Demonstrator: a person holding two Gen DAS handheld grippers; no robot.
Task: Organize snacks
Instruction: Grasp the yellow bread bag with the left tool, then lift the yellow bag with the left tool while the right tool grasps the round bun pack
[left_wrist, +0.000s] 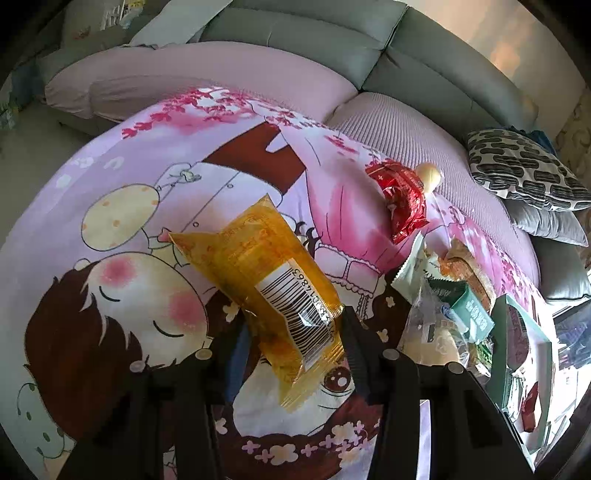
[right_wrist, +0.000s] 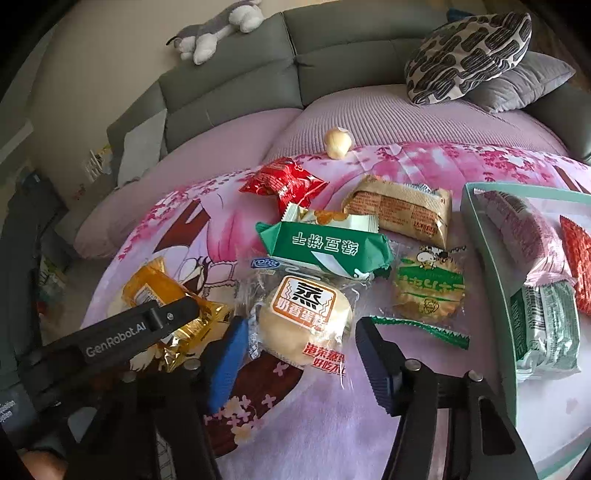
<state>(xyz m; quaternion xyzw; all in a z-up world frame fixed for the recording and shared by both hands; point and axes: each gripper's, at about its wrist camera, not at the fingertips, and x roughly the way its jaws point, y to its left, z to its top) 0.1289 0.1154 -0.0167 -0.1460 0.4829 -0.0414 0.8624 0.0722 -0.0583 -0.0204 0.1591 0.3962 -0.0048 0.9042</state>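
My left gripper (left_wrist: 291, 343) is shut on a yellow snack packet (left_wrist: 269, 280), gripping its barcode end above the cartoon-print cloth (left_wrist: 147, 206). The packet and the left gripper also show in the right wrist view (right_wrist: 173, 306). My right gripper (right_wrist: 299, 354) is open, its jaws on either side of a clear-wrapped steamed cake (right_wrist: 306, 325) that lies on the cloth. Behind it lie a green-and-white packet (right_wrist: 325, 247), a round green cracker pack (right_wrist: 428, 295), a tan packet (right_wrist: 402, 210) and a red packet (right_wrist: 284, 181). A teal box (right_wrist: 487, 258) at right holds several packets.
A small round pale snack (right_wrist: 338, 142) sits at the cloth's far edge. A grey sofa (right_wrist: 332, 62) curves behind, with patterned and grey cushions (right_wrist: 469, 55) at right and a plush toy (right_wrist: 218, 29) on its back. A green wrapper strip (right_wrist: 424, 328) lies near the right finger.
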